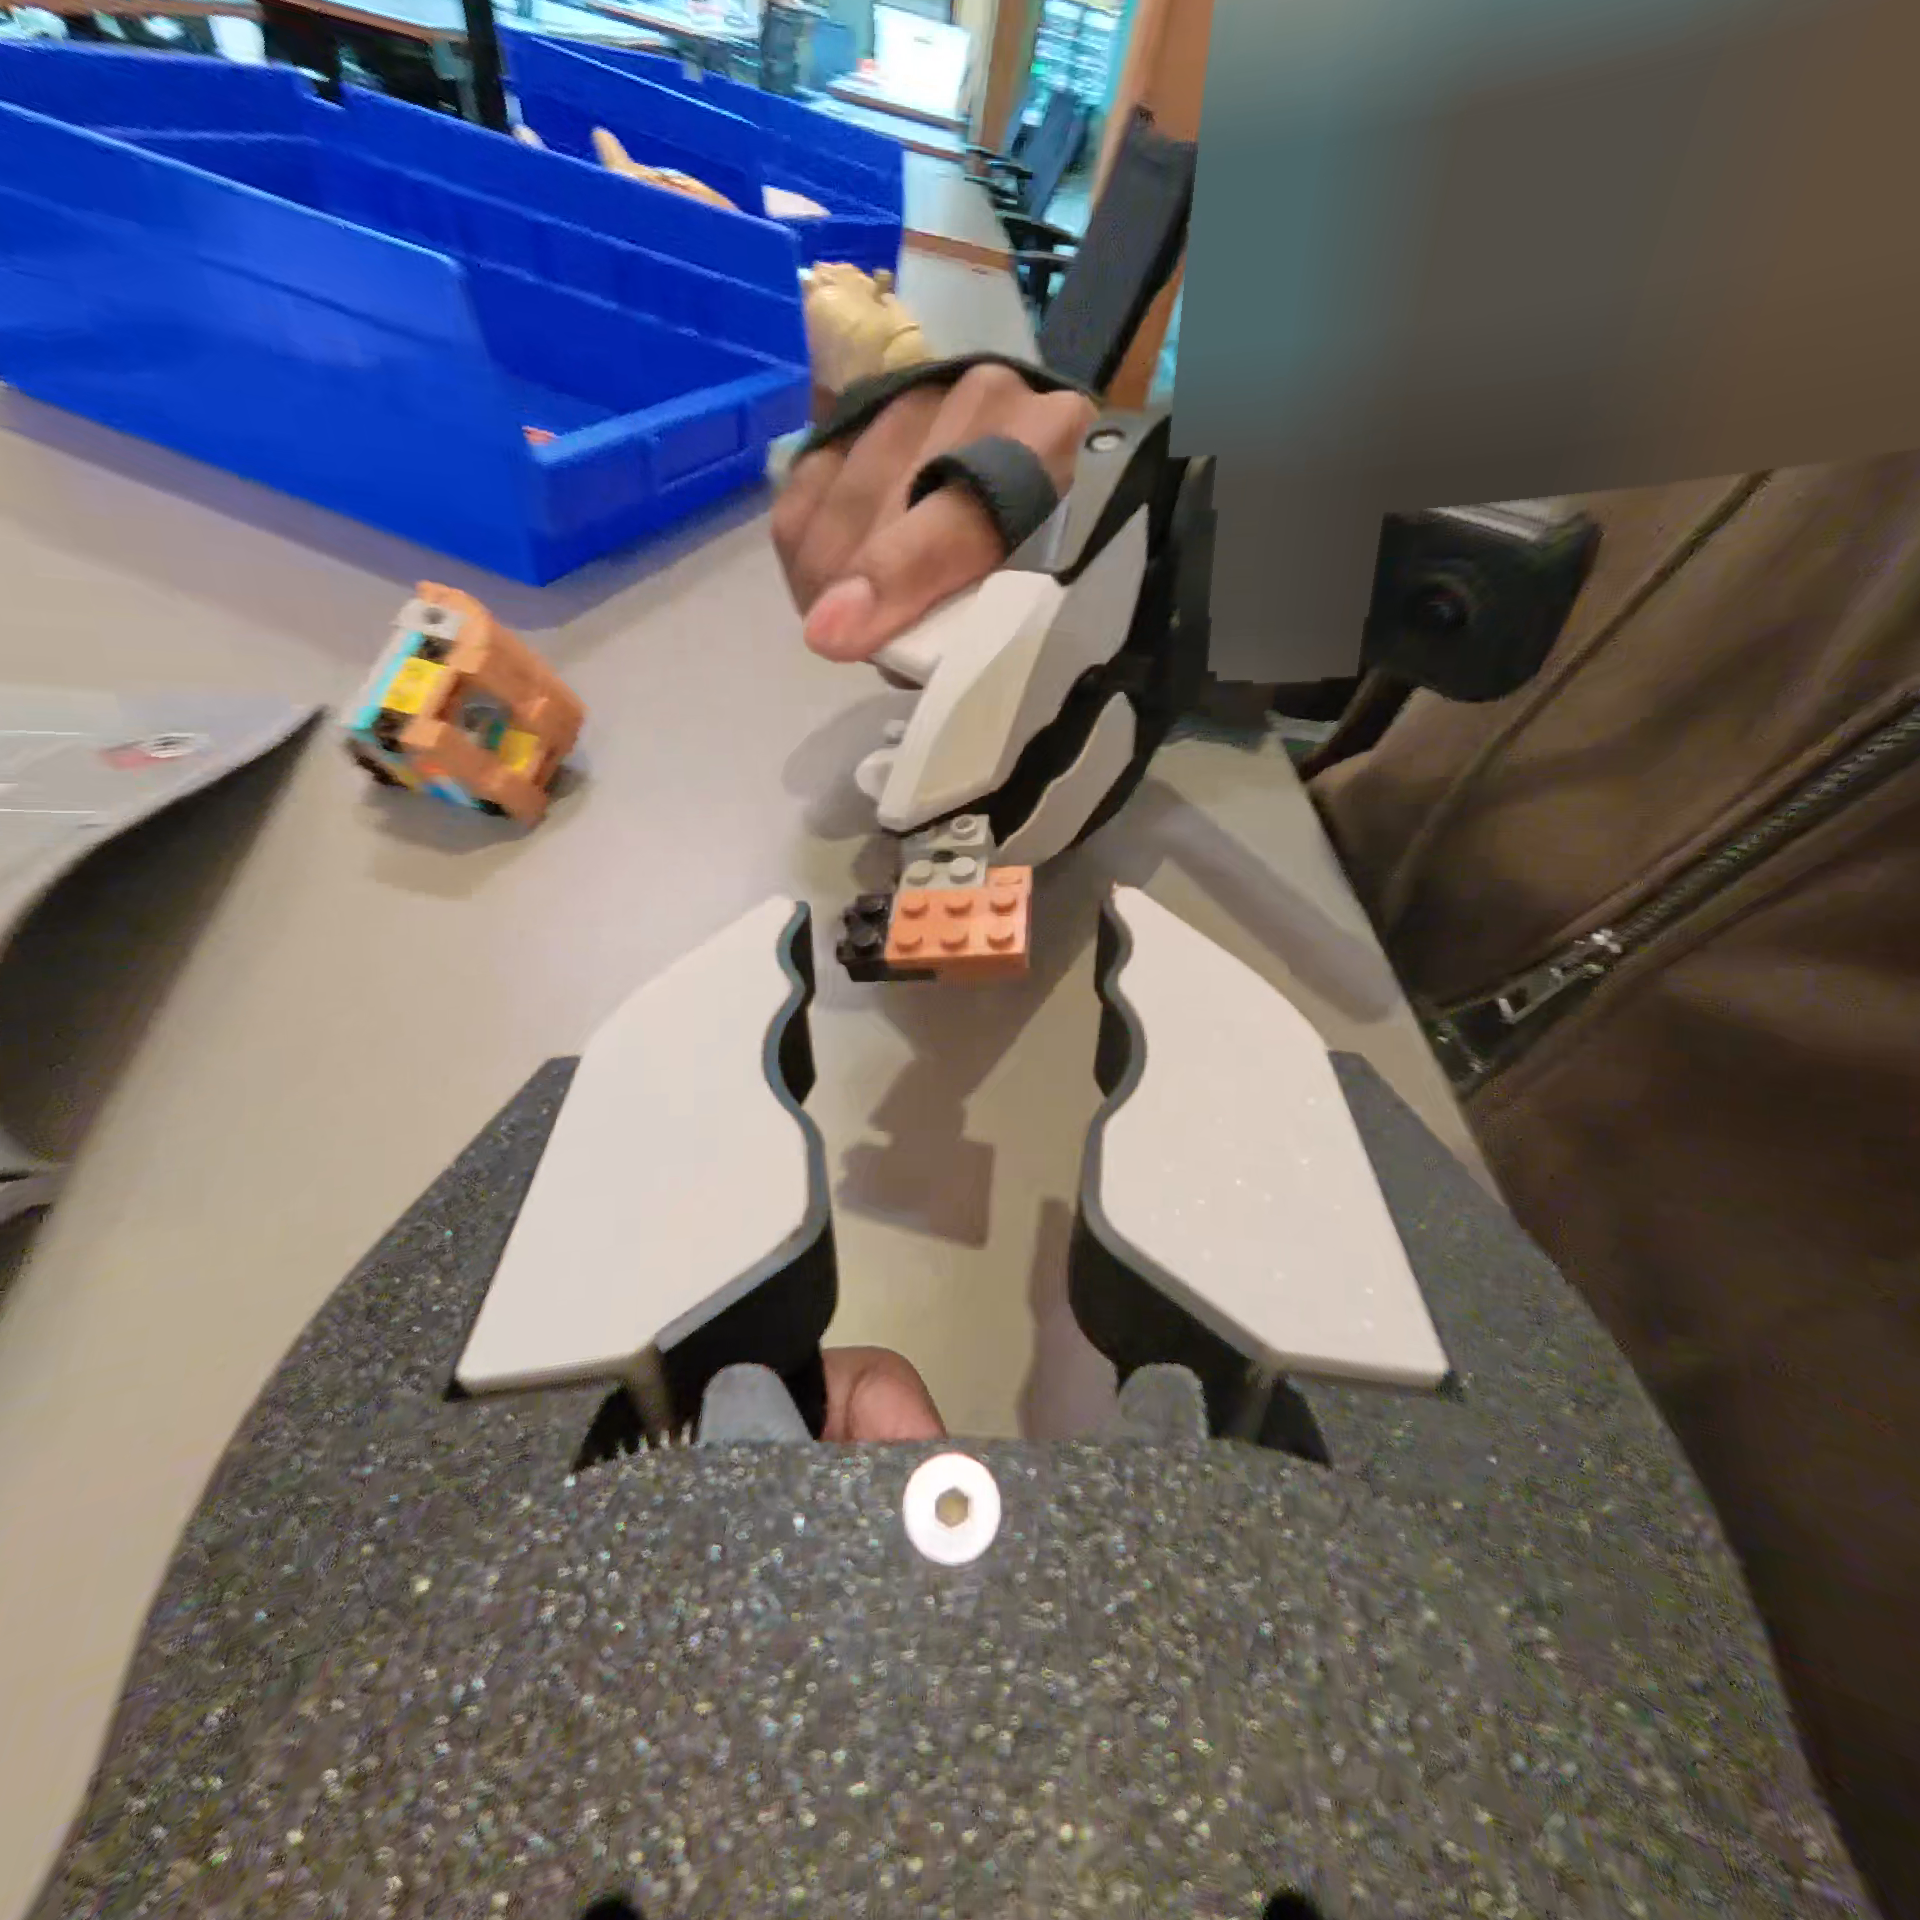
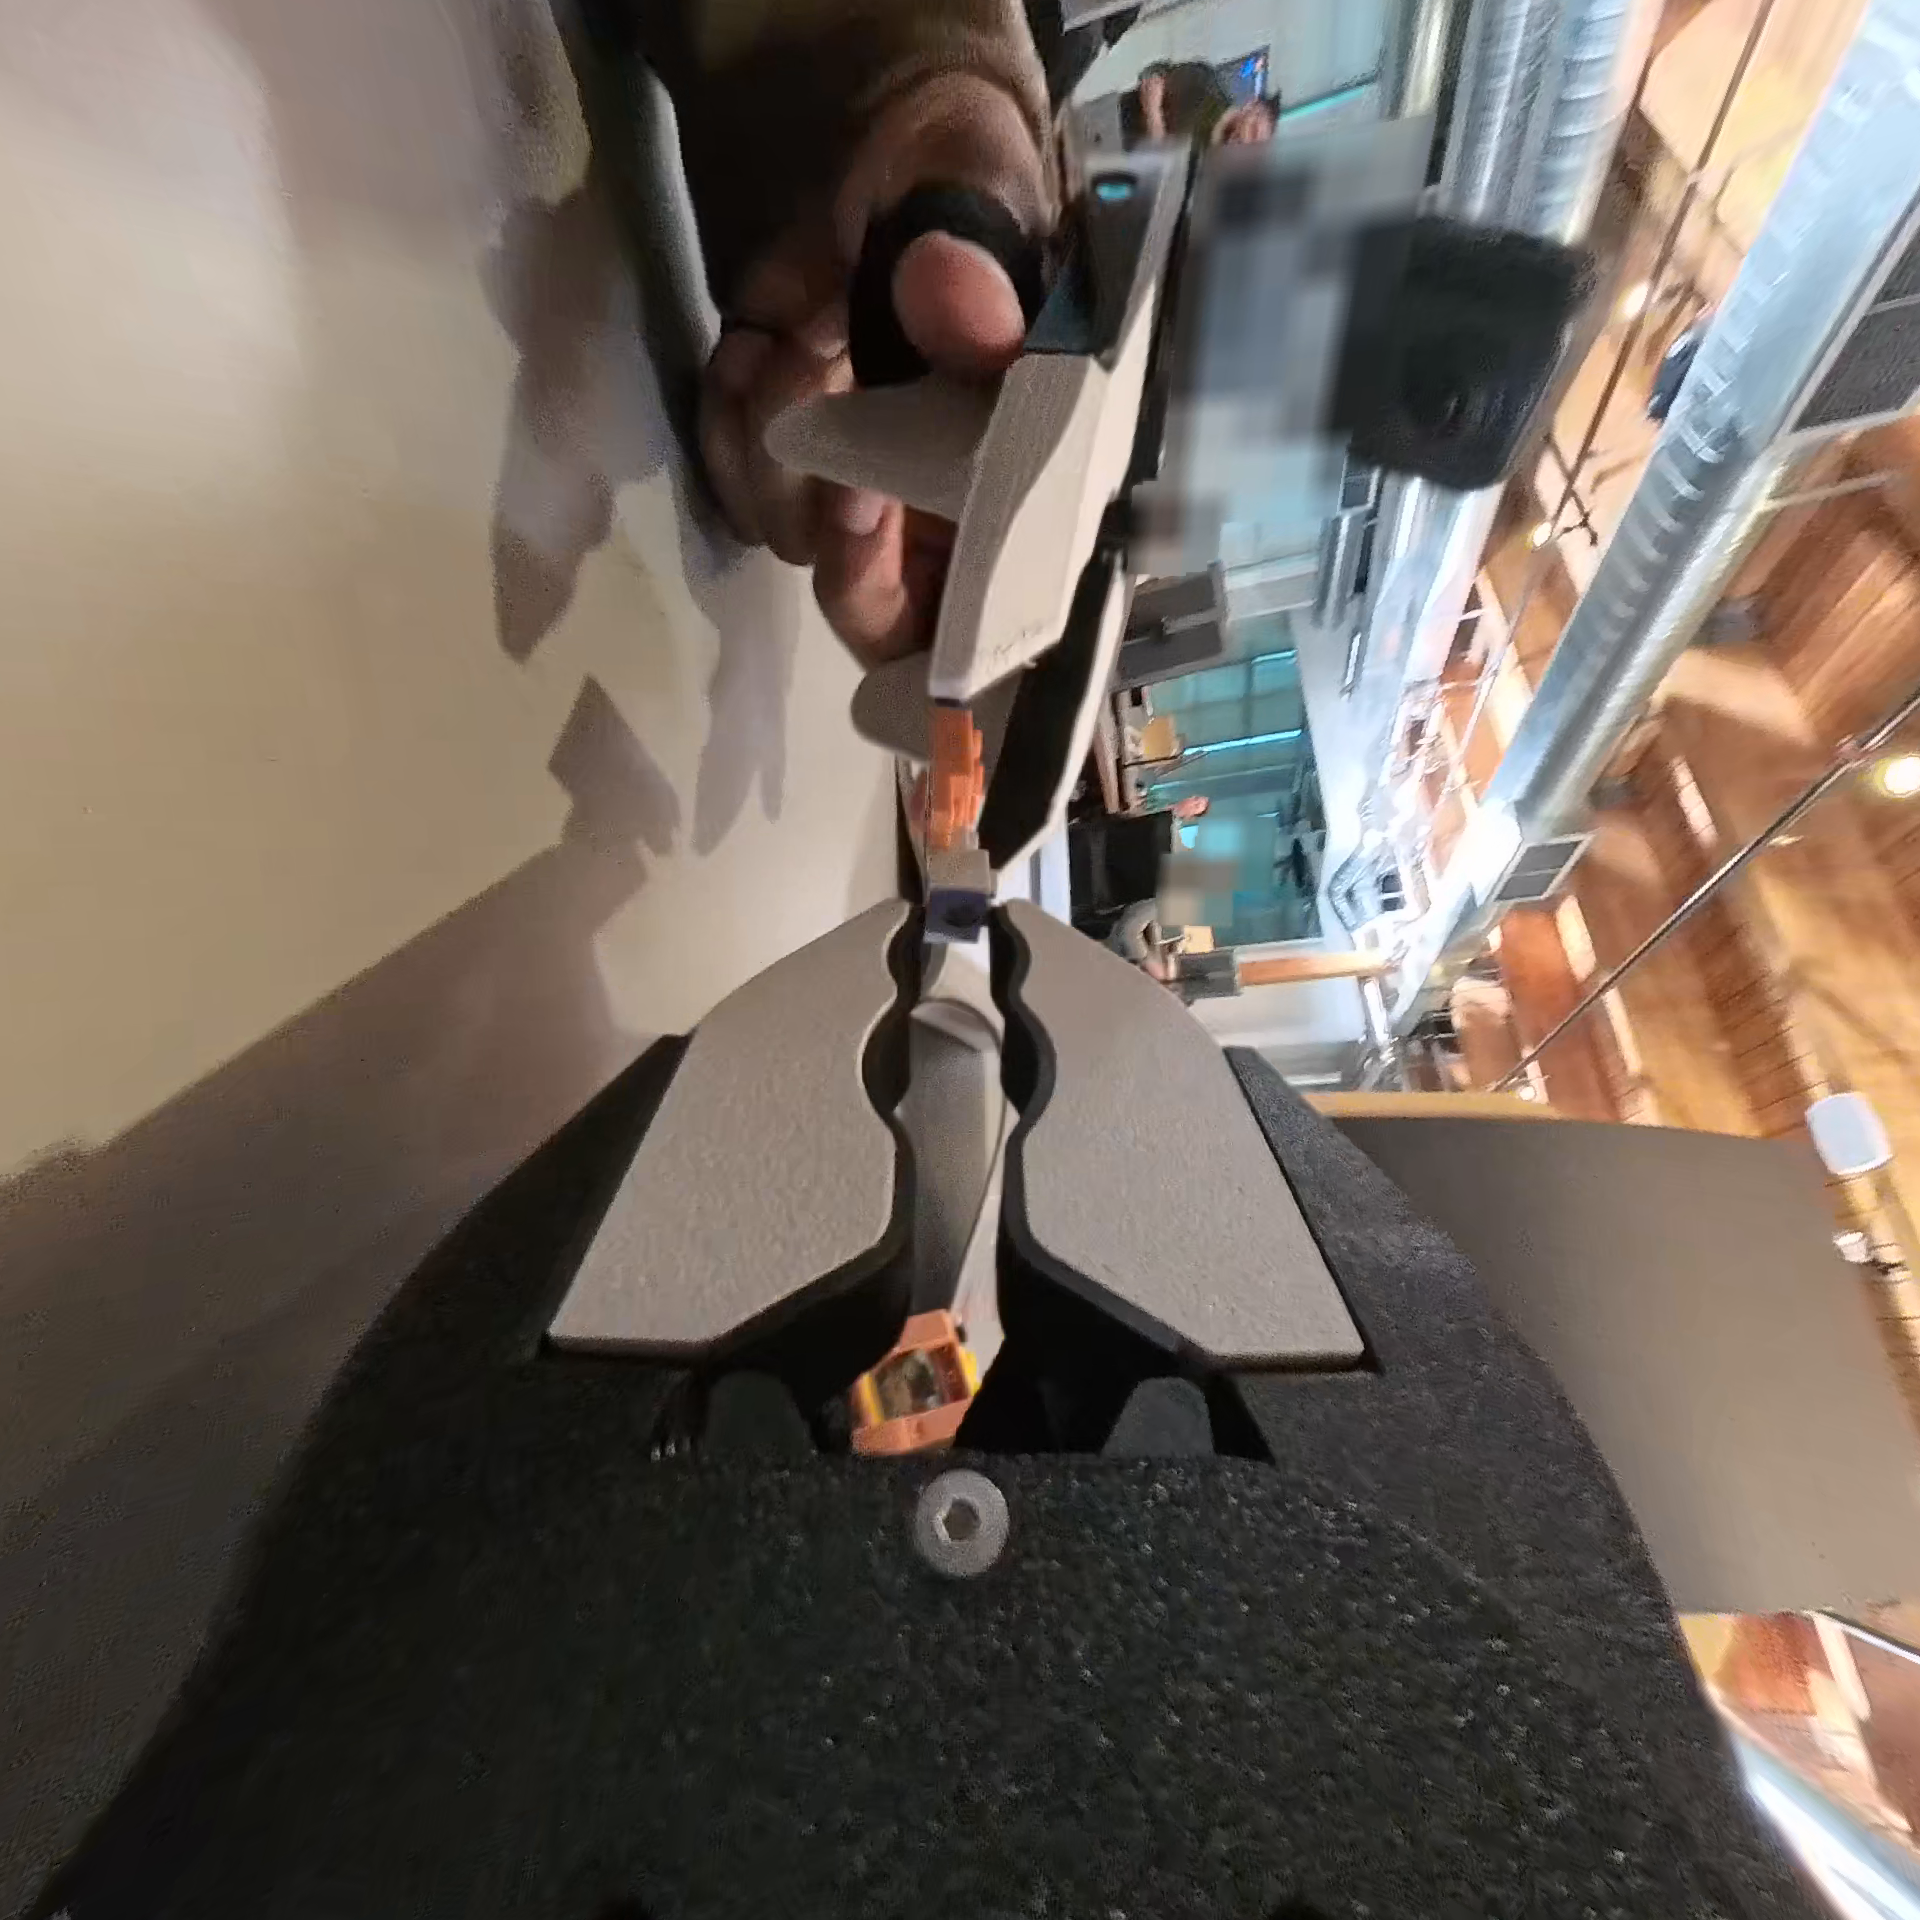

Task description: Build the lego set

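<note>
Left gripper point(image 1: 951, 925): jaws held well apart, nothing between them, only bare table seen through the gap.

Right gripper point(image 1: 961, 831): seen in the left wrist view ahead of the left jaws, pointed down, jaws clamped on a small lego sub-assembly of grey, orange and black bricks point(image 1: 951, 909). The grey brick is gripped at the tips; the orange studded plate and a small black piece hang below, clear of the table, with a shadow cast beneath. In the right wrist view the same piece point(image 2: 956, 821) is seen between the tips of the two grippers; the right jaws are nearly together on its grey end. Whether the left tips touch its orange end cannot be told.

Partly built orange, yellow and teal lego vehicle point(image 1: 462, 717): lies tipped on the grey table point(image 1: 312, 1039), left of the grippers and well apart from them, with open surface all around it.

Large blue plastic bins point(image 1: 364, 312): set along the far left of the table, their front edge near the vehicle.

A clear plastic bag point(image 1: 135, 758) lies at the left edge. A person's brown zipped jacket point(image 1: 1662, 1039) closes off the right, at the table's near edge.
</note>
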Demonstrator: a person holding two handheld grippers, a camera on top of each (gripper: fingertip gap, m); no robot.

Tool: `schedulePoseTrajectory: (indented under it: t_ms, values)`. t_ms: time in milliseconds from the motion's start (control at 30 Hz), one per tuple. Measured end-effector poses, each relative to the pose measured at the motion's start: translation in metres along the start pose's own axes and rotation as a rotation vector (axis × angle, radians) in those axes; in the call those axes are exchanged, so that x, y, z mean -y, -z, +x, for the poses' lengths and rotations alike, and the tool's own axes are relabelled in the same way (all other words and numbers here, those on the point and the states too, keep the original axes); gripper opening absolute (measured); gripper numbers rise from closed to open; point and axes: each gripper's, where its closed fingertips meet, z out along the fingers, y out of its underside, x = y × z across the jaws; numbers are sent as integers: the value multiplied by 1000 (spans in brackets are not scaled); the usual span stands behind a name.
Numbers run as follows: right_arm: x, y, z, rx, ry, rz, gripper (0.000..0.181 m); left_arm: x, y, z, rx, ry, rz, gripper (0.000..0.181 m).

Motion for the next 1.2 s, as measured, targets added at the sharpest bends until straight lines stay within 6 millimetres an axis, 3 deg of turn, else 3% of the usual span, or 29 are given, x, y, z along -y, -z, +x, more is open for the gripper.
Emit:
schedulePoseTrajectory:
  t_ms: [200, 300, 400, 533, 700, 900, 967, 1100, 1200]
  values:
    - [9, 4, 4, -26, 23, 34, 12, -3, -7, 7, -24, -16, -27, 39]
    - [2, 11, 11, -26, -35, 10, 28, -2, -9, 7, -8, -40, -22, 39]
    - [-26, 33, 13, 6, -133, -81, 35, 2, -6, -4, 63, -40, 6, 39]
    - [-68, 75, -3, 103, -441, -195, 26, 6, -1, -21, 171, -48, 30, 39]
    - [-87, 105, -20, 136, -659, -257, 20, 6, -4, -30, 231, -68, 15, 39]
    - [-104, 127, 10, 12, -859, -215, 18, 11, -7, -33, 264, -97, 34, 39]
    - [-103, 129, -1, 118, -881, -226, 15, 14, -9, -36, 278, -97, 49, 39]
    - [-101, 130, -43, 352, -783, -300, 16, 18, -17, -46, 341, -114, 41, 39]
    - [-92, 132, -56, 442, -803, -261, 16, 19, -27, -55, 385, -150, 7, 39]
